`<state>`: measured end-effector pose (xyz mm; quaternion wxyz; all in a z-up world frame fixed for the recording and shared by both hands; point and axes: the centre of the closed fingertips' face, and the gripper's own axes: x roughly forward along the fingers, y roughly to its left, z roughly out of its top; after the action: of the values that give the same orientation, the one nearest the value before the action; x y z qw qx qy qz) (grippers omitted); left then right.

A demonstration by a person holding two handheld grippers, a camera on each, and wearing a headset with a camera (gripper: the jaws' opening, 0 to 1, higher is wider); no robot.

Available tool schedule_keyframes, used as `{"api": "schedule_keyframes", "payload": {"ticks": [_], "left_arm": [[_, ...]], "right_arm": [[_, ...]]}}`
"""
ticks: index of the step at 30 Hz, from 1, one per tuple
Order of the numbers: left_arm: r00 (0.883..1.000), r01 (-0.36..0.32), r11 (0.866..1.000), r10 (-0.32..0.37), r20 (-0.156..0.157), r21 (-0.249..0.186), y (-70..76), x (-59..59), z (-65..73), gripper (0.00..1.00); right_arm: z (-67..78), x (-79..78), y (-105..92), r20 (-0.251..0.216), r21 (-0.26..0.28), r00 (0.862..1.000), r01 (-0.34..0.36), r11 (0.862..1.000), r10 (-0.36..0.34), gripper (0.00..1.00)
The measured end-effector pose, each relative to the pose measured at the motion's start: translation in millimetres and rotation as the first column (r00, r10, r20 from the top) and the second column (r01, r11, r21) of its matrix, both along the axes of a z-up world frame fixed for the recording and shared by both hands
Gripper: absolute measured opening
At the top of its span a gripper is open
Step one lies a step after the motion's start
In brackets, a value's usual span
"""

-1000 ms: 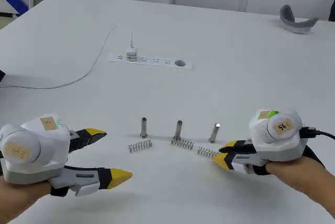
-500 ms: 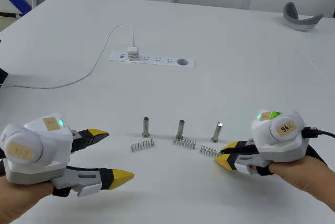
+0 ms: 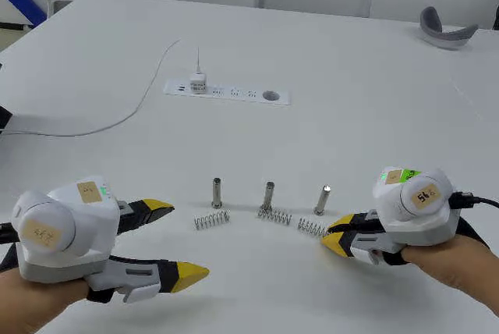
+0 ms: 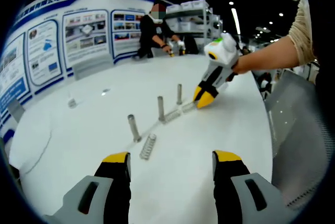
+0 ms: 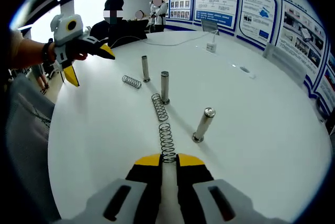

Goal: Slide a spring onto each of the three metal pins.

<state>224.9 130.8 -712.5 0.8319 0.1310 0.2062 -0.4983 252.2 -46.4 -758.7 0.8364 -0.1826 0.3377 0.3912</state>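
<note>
Left gripper [image 3: 185,239] low, jaws wide apart; right gripper [image 3: 335,232] low, jaws pinching spring [image 5: 166,137].

The white tabletop [image 3: 257,295] in front is left bare; passage forward is obstructed by three upright silver metal pins [image 3: 267,193], small coiled wire springs [image 3: 274,214] lying just before them.

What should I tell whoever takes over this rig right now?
Left gripper: open, holding nothing, over the table short of the left spring.
Right gripper: shut on the near end of the right spring, which lies flat on the table.
Things: left pin, middle pin and right pin stand upright in a row. A spring lies in front of each, including the middle spring.
Done: no spring is on a pin yet.
Left: slide all three springs on.
</note>
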Motion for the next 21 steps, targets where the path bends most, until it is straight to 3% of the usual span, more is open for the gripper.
{"api": "schedule_keyframes", "payload": {"ticks": [11,21], "left_arm": [[0.996,0.086,0.996,-0.086,0.015,-0.004,-31.8,-5.6,-0.5,0.58],[0.987,0.157,0.988,-0.156,0.028,-0.004,-58.9,-9.2,-0.9,0.53]], "right_arm": [[17.0,-17.5,12.2,-0.003,-0.018,0.997,-0.078,0.997,0.078,0.11],[26.8,-30.9,27.1,-0.014,-0.039,0.986,-0.169,0.985,0.168,0.11]]}}
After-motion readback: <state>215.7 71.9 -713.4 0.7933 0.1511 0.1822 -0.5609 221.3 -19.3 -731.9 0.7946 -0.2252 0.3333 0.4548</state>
